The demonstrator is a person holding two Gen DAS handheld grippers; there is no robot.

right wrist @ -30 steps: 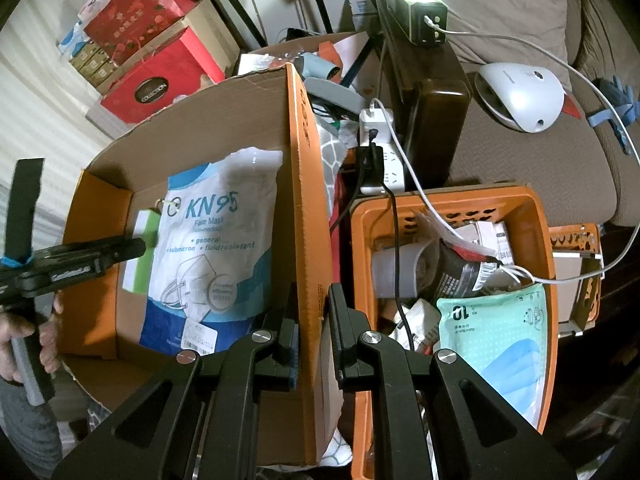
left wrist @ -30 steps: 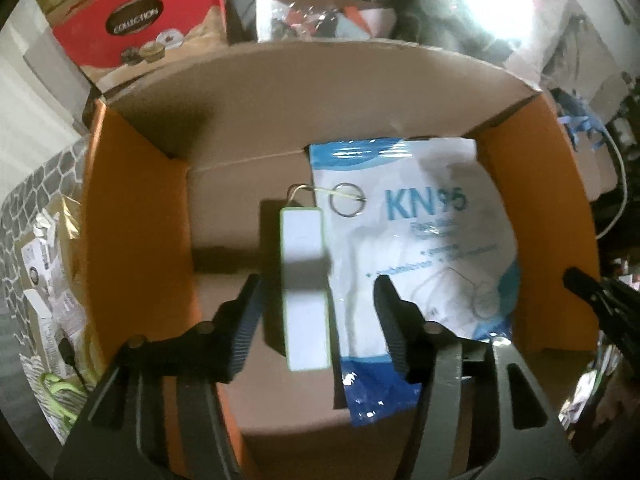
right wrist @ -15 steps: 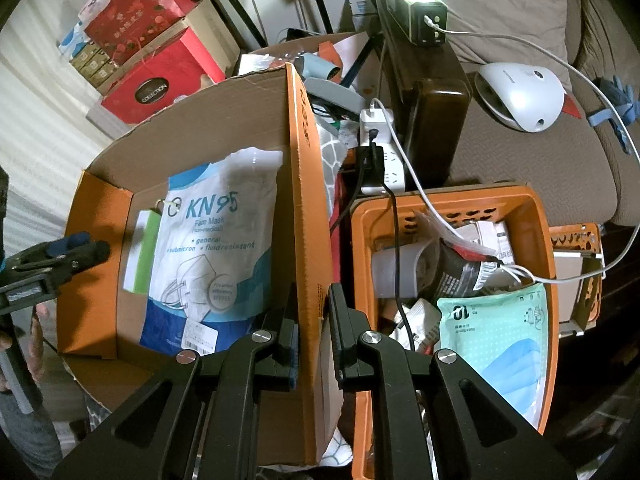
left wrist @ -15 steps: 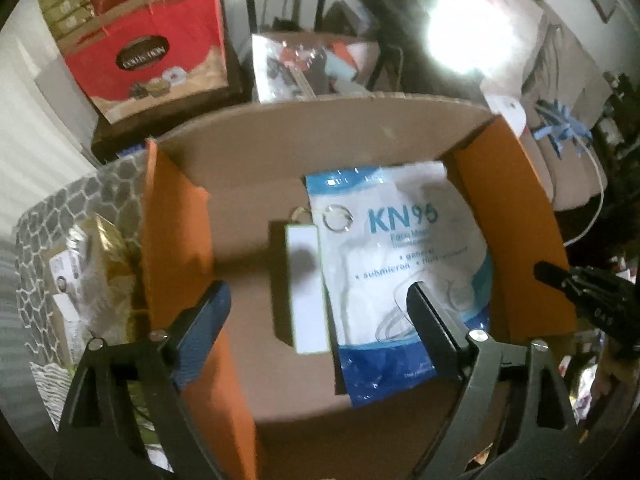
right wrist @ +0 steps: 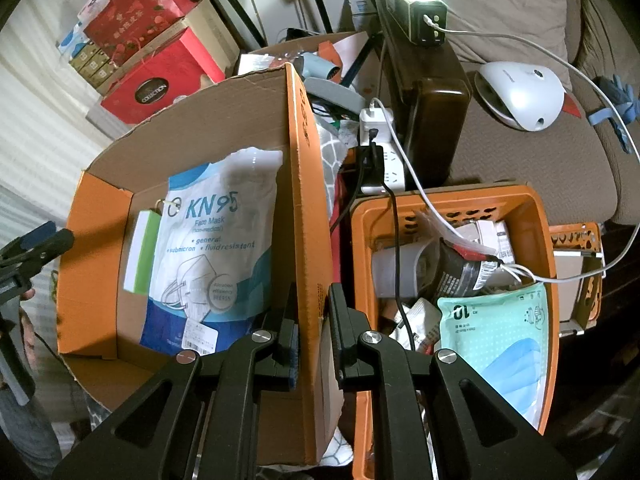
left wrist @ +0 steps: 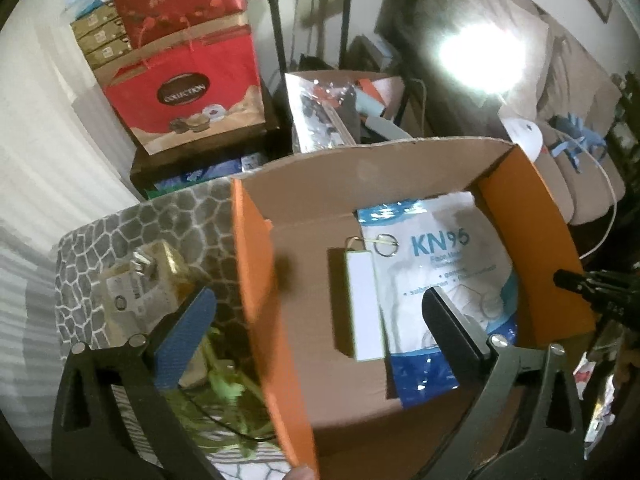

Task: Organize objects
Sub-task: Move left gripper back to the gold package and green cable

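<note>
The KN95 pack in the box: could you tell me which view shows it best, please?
The right wrist view: the KN95 pack lies almost wholly visible, print readable. In the left wrist view the pack is blurred, and a finger of the opening left gripper covers part.

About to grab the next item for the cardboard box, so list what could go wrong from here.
1. The right gripper is clamped on the cardboard box flap; pulling may tilt the box and shift the white-and-green bar and KN95 mask pack.
2. In the orange basket, cables cross the items; lifting one could snag them.
3. The left gripper, jaws opening, straddles the box wall and could catch it.
</note>
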